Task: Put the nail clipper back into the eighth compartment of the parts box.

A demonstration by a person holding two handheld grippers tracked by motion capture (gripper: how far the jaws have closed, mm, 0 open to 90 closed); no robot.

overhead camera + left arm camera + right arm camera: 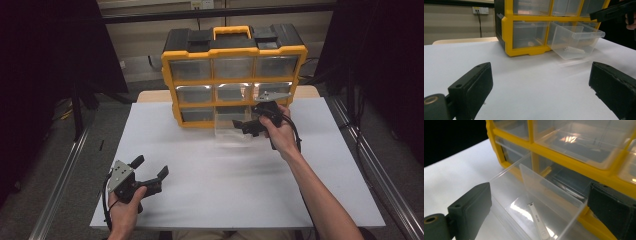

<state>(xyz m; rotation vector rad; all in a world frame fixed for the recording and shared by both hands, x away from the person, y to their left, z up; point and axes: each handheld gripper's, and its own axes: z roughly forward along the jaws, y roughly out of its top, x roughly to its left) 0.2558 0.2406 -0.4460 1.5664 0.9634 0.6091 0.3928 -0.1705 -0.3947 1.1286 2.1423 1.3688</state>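
Note:
A yellow and black organiser cabinet [234, 75] with clear drawers stands at the back of the white table [225, 185]. Its bottom middle drawer [233, 131] is pulled out and tilts toward the table. A small white strip [538, 222] lies on the drawer's floor, next to a clear divider. My right gripper [250, 126] is open and hovers just over the drawer's right front corner, its jaws spread above the drawer [529, 202]. My left gripper [150, 167] rests open near the table's front left, aimed at the cabinet [524, 32], with nothing between its jaws.
The other drawers [191, 70] are pushed in. Metal rails [60, 190] run along both sides of the table, and dark curtains hang left and right. A wall socket [480, 10] sits behind the cabinet.

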